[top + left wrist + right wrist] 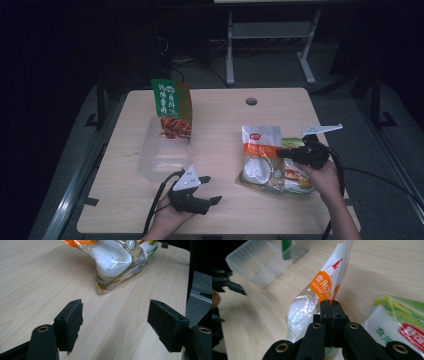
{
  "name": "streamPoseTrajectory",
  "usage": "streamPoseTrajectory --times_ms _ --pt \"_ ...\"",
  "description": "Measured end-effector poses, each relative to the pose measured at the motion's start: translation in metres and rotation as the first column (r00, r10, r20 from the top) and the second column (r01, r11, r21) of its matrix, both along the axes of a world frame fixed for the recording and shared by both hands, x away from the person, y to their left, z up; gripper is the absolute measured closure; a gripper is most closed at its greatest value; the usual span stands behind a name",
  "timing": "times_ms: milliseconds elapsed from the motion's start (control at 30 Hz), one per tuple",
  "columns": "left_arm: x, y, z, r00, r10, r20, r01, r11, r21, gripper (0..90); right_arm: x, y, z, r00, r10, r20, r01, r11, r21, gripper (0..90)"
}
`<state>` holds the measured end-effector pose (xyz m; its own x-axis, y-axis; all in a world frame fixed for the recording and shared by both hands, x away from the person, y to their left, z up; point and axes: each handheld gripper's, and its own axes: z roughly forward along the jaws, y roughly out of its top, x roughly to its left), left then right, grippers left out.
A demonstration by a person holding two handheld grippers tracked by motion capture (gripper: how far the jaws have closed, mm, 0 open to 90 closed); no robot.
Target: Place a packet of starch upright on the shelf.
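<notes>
An orange-and-white snack bag (260, 150) with a clear window lies right of the table's middle, its one side lifted. My right gripper (282, 152) is shut on that bag's right edge; the right gripper view has the jaws (331, 303) pressed together on the bag (324, 285), which rises beyond them. A green-and-white bag (300, 182) lies partly under it on the right, also seen as the green bag (397, 320). My left gripper (212, 189) rests near the front edge, open, with nothing between its jaws (115, 315); the orange bag's bottom corner (112, 260) lies ahead of it.
A clear plastic container (160, 155) sits left of centre, with a green-and-brown bag (172, 107) standing upright in its far end. The container (262, 262) shows at the upper left of the right gripper view. A cable hole (251, 101) marks the table's far edge.
</notes>
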<state>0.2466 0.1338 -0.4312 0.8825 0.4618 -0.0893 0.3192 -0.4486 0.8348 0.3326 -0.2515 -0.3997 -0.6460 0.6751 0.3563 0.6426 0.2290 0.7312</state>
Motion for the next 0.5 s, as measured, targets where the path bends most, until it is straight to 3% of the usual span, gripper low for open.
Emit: streamPoseTrajectory --times_ms 300,500 --pt "0.010 -0.017 0.003 0.9995 -0.025 -0.018 0.025 0.9997 -0.002 31.4 -0.020 0.011 0.009 0.9950 0.038 0.092 -0.040 0.9991 0.013 89.9" --pt "0.020 -0.028 0.004 0.9990 -0.029 -0.033 0.029 0.9995 -0.009 34.1 -0.027 0.011 0.009 0.9914 0.050 0.121 -0.053 0.9983 0.022 89.9"
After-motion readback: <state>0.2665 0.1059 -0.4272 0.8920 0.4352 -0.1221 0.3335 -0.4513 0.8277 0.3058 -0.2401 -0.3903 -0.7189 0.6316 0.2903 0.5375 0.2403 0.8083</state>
